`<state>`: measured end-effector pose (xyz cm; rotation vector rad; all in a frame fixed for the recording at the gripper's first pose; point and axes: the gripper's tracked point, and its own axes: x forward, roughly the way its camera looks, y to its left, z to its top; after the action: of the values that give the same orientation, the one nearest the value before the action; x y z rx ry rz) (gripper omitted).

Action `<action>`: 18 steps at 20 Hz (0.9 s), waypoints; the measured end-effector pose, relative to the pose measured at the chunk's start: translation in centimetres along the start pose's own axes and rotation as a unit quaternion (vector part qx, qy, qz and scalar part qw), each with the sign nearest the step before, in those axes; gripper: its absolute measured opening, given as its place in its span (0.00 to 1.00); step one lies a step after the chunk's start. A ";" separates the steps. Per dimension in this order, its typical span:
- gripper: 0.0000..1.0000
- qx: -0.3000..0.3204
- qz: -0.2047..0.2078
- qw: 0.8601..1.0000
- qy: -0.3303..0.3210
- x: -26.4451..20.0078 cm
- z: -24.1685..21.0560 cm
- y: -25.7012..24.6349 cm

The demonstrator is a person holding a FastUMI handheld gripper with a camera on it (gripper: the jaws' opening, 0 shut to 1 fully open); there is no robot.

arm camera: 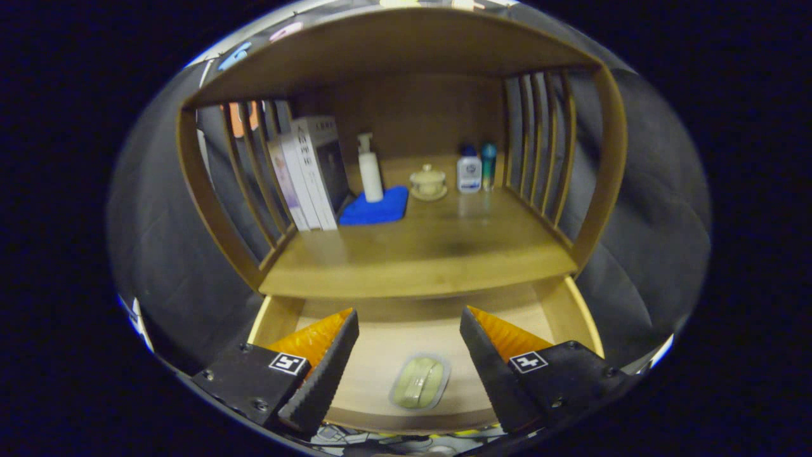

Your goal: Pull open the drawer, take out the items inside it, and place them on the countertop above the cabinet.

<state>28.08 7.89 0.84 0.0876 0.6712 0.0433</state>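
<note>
1. In the gripper view, the gripper [409,330] was seen with its fingers spread wide, nothing held between them, poised over the pulled-out drawer [574,304].
2. A pale green item in a clear wrapper [420,382] was seen lying flat on the drawer floor, between the two fingers and touched by neither.
3. Beyond the fingers, the countertop [431,254] above the drawer was seen carrying upright books [307,171], a white pump bottle [370,168] standing on a blue cloth [375,207], a small lidded jar [428,181] and two small bottles [477,168].
</note>
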 end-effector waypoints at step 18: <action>0.41 0.062 -0.071 0.956 0.276 6.8 -12.8 -2.0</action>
<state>25.46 7.18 -13.49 0.1508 1.2394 -0.1181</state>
